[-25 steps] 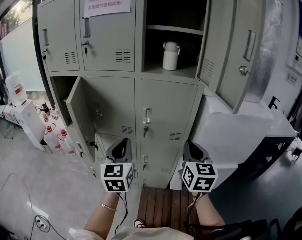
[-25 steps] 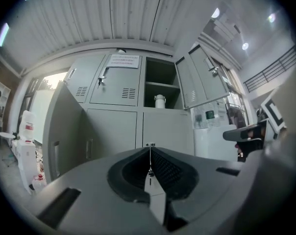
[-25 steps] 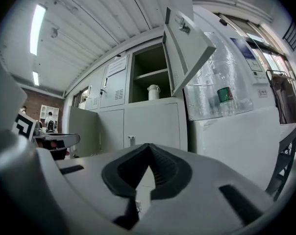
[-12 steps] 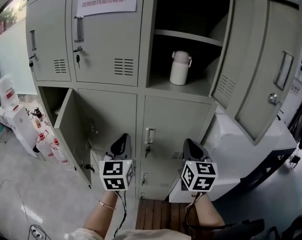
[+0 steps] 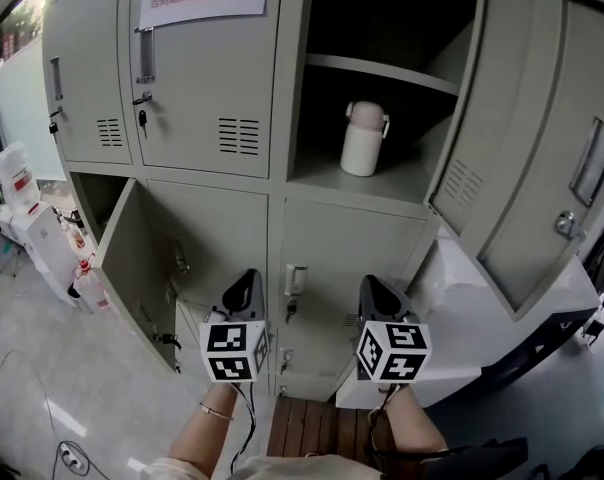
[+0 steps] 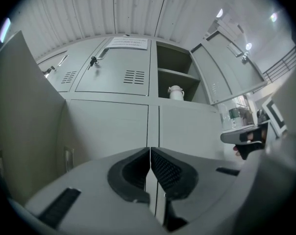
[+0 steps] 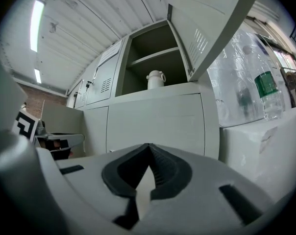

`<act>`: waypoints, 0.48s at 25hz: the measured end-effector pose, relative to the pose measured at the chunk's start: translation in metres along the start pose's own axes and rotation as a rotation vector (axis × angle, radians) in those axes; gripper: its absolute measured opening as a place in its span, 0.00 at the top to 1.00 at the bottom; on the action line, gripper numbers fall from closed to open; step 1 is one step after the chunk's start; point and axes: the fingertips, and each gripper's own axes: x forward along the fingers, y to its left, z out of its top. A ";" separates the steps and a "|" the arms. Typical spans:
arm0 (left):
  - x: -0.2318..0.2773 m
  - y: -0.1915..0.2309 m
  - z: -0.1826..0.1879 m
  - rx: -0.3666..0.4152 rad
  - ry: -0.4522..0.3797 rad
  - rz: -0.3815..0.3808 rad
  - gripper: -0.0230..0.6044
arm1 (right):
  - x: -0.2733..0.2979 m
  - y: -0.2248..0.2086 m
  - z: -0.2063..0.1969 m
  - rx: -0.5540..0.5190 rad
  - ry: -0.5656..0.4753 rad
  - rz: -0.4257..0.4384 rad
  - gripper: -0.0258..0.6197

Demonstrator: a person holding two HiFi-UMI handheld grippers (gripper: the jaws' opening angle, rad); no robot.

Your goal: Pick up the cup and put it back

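A white cup [image 5: 363, 139] with a lid and a small side handle stands upright on the lower shelf of the open locker compartment [image 5: 402, 183]; it also shows small in the left gripper view [image 6: 175, 92] and the right gripper view [image 7: 155, 79]. My left gripper [image 5: 244, 290] and right gripper [image 5: 373, 291] are side by side, low in front of the shut locker doors below that compartment, well short of the cup. Both point level at the lockers with jaws together and nothing between them [image 6: 150, 153] [image 7: 148, 150].
The compartment's door [image 5: 542, 138] swings out to the right. A lower-left locker door [image 5: 132, 268] stands open toward me. White wrapped blocks [image 5: 482, 308] sit right of the lockers, a plastic bottle [image 7: 265, 94] on them. Bottles and a white dispenser [image 5: 22, 198] stand on the floor left.
Both grippers have moved together toward the lockers, which now fill more of the head view. The cup looks larger and nearer. The jaws stayed together.
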 end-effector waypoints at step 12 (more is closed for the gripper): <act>0.001 0.006 0.000 0.013 0.001 0.022 0.95 | 0.004 0.002 0.009 0.011 -0.026 0.014 0.97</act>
